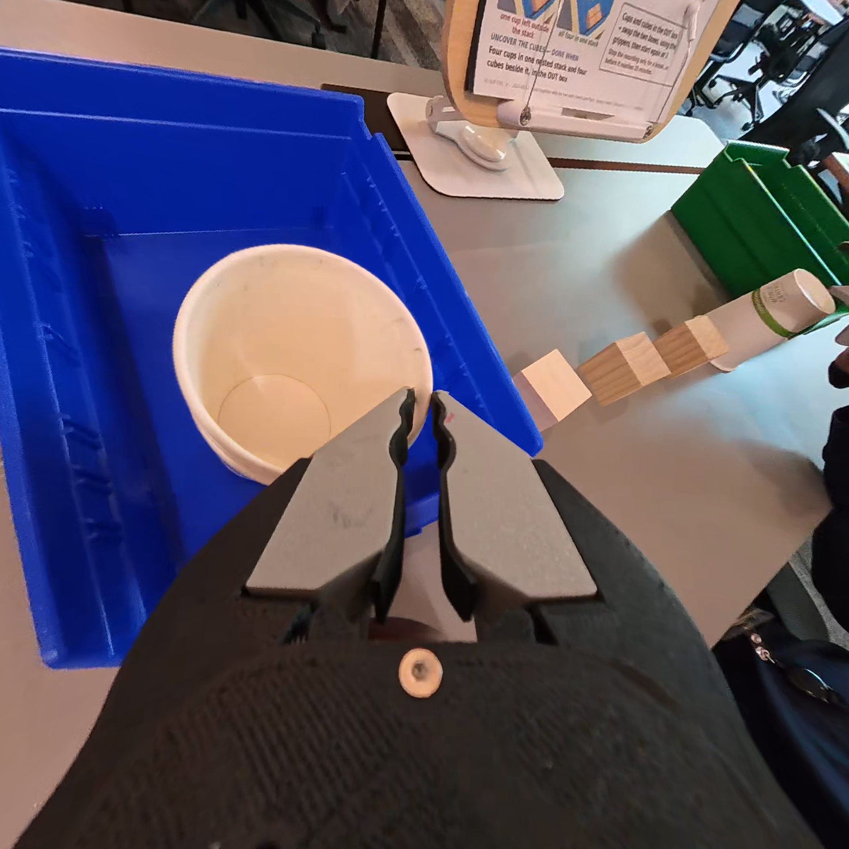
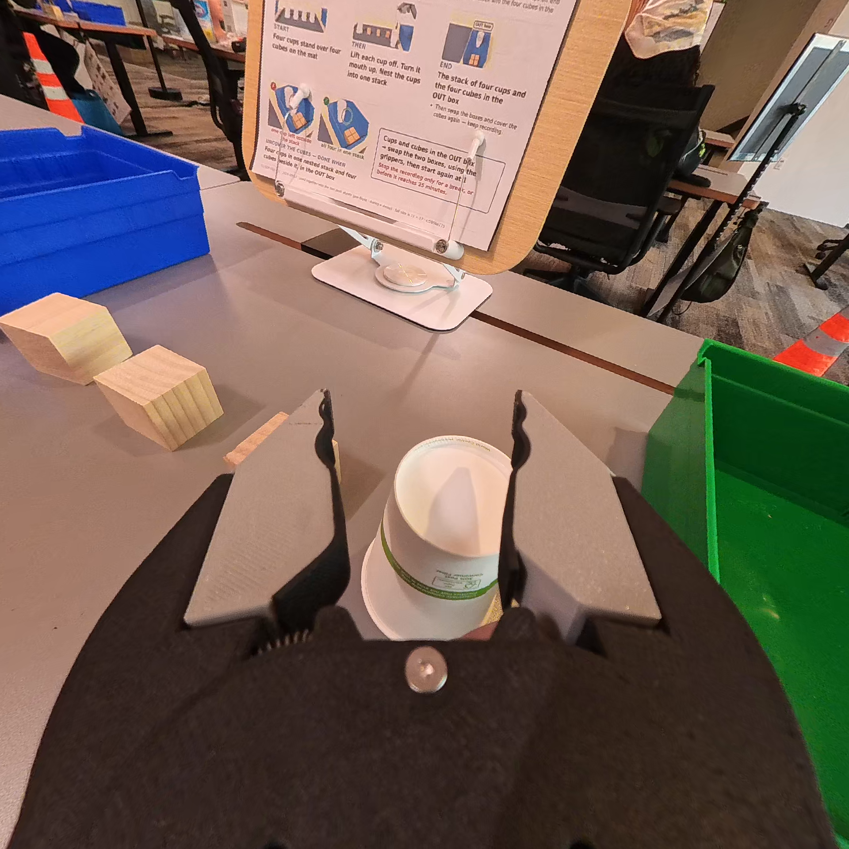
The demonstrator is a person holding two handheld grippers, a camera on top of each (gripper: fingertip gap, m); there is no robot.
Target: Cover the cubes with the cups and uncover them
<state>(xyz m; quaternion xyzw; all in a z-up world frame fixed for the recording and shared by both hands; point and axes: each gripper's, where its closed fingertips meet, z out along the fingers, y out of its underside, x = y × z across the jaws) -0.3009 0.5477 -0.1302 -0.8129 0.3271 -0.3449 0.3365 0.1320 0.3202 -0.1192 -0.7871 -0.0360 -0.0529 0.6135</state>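
Two views, two cups
Only the left view shows the upright cup in the blue bin, left gripper jaws nearly closed at its rim; right gripper jaws spread wide around an upside-down cup.

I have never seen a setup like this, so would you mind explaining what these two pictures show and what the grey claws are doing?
Each picture comes from a camera mounted on a hand-held two-finger gripper, looking forward along its fingers; a person holds one in each hand.

The left gripper has its fingers almost together with a narrow gap, just above the rim of an upright paper cup standing in the blue bin. It holds nothing.

The right gripper is wide open around an upside-down paper cup on the grey table; a gap shows beside the left finger, so it is not gripped.

Three bare wooden cubes sit in a row. A green bin and an instruction board stand nearby.
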